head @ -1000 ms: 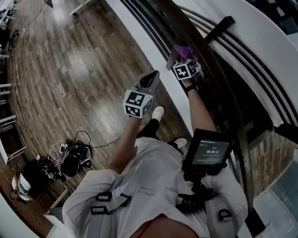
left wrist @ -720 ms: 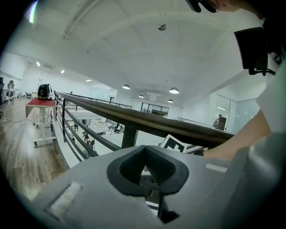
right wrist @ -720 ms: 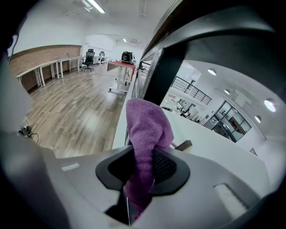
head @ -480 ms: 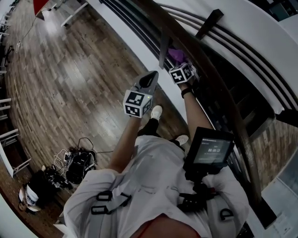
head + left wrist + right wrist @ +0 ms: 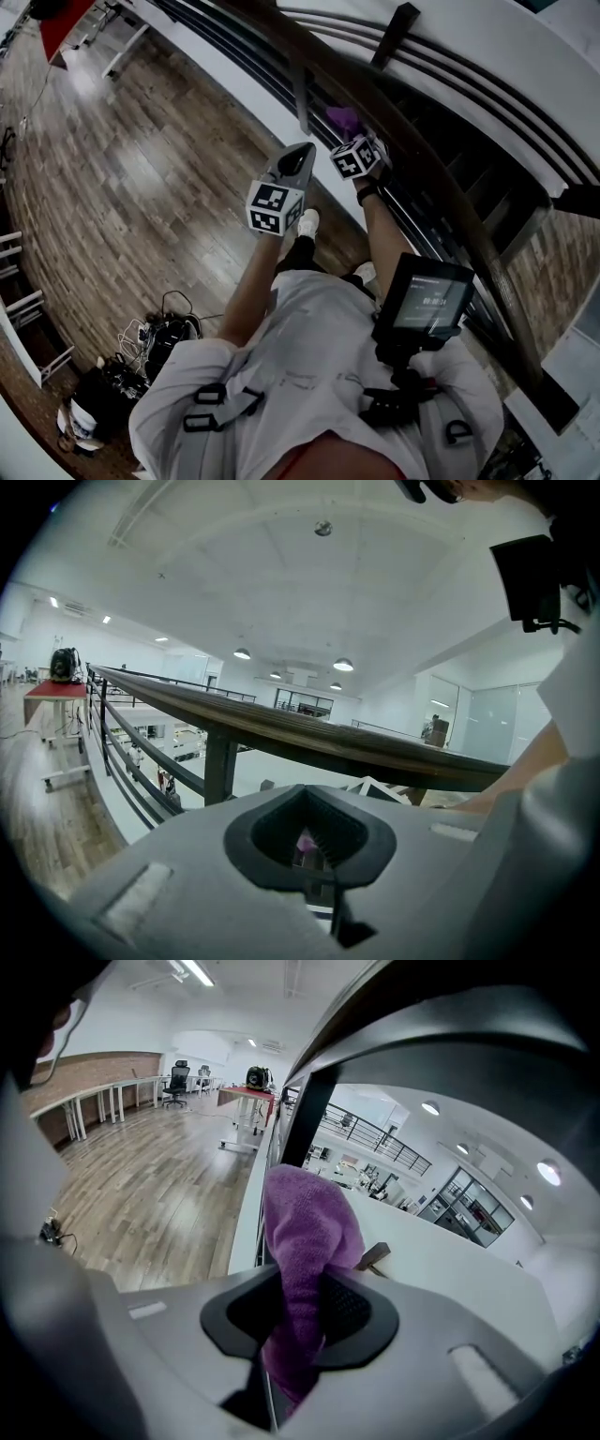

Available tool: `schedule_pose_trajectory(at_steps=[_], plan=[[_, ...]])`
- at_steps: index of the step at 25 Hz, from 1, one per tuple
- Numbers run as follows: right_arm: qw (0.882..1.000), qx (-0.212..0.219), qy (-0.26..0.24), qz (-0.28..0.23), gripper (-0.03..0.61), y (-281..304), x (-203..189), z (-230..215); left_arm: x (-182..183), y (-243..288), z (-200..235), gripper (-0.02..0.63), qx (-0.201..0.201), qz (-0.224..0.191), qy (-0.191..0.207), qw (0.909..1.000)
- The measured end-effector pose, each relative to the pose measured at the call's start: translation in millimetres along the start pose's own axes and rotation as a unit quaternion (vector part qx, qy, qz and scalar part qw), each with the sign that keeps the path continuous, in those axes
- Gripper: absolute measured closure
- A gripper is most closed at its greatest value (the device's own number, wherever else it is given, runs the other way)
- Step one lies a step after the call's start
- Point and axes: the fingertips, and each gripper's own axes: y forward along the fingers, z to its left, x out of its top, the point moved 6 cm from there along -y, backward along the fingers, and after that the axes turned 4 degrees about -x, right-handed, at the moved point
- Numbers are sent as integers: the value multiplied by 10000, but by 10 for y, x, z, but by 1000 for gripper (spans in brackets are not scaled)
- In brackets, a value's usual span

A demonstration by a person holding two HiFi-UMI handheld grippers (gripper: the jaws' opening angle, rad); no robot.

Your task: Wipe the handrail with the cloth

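Handrail (image 5: pixel 328 745) runs ahead just beside my right tongs (image 5: pixel 291 1321), clamped on the purple cloth (image 5: pixel 305 1222); left tongs (image 5: pixel 314 847) closed, empty.

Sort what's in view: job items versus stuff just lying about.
Job: purple cloth; wooden handrail; right hand-held gripper, shut on the cloth.

Lying about: cable pile on the floor; red table; office chair.

Wood plank floor (image 5: pixel 141 169), cable tangle with dark gear (image 5: pixel 155 342) lying on it, red-topped bench (image 5: pixel 66 23) far off, lit screen (image 5: pixel 429 302) chest-mounted.
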Motion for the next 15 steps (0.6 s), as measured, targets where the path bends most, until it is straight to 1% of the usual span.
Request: schedule_pose_trajectory(at_steps=[6, 10, 15], plan=[[9999, -10, 127, -38, 477, -154, -272, -29, -35, 119, -260, 615, -243, 71, 126, 9996], [9998, -50, 192, 46, 477, -270, -427, -60, -53, 142, -408, 615, -398, 161, 217, 9988], [9995, -151, 234, 120, 477, -468, -660, -87, -75, 161, -595, 615, -599, 174, 256, 9977]])
